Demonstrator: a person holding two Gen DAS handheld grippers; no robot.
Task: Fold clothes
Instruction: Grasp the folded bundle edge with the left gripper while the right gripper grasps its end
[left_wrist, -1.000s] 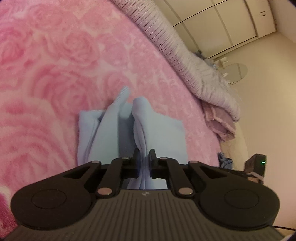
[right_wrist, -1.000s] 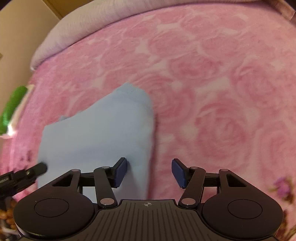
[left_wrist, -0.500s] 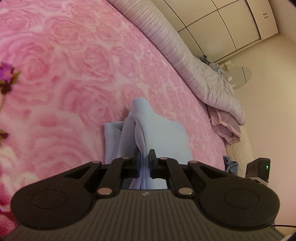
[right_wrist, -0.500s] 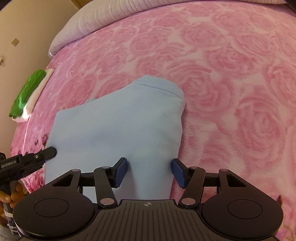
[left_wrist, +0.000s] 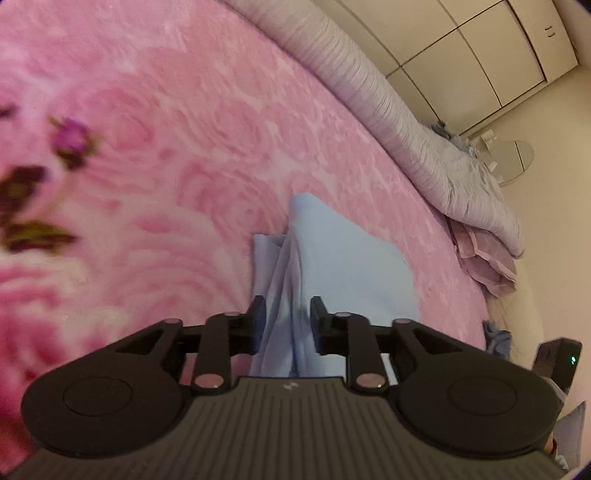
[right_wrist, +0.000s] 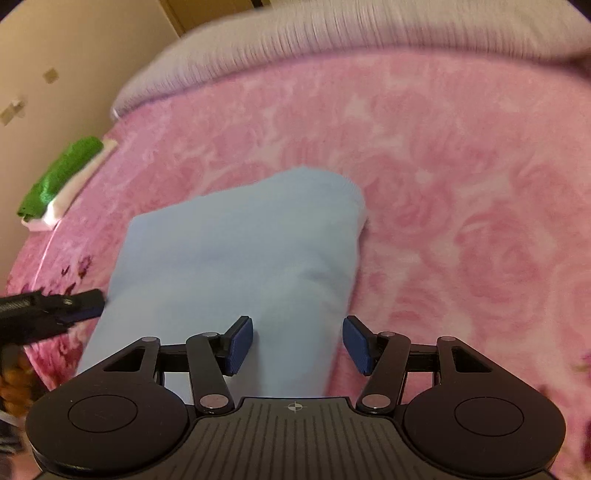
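Observation:
A light blue folded garment (left_wrist: 332, 266) lies on the pink rose-patterned bed cover (left_wrist: 166, 129). In the left wrist view my left gripper (left_wrist: 284, 323) has its jaws apart, with a bunched ridge of the blue cloth lying between them. In the right wrist view the garment (right_wrist: 236, 254) spreads flat ahead. My right gripper (right_wrist: 297, 345) is open, its blue pads astride the garment's near right edge, not closed on it. The left gripper's tip (right_wrist: 79, 308) shows at the garment's left edge.
A grey ribbed blanket (left_wrist: 406, 122) and a mauve folded cloth (left_wrist: 484, 258) lie along the bed's far edge, with wardrobe doors (left_wrist: 480, 55) behind. A green cloth on a white item (right_wrist: 62, 181) sits at the bed's left edge. A black device (left_wrist: 557, 360) stands at the right.
My left gripper was shut on the blue cloth and has now opened. The raised fold has dropped lower. The right gripper stayed open and drew back, showing more of the garment.

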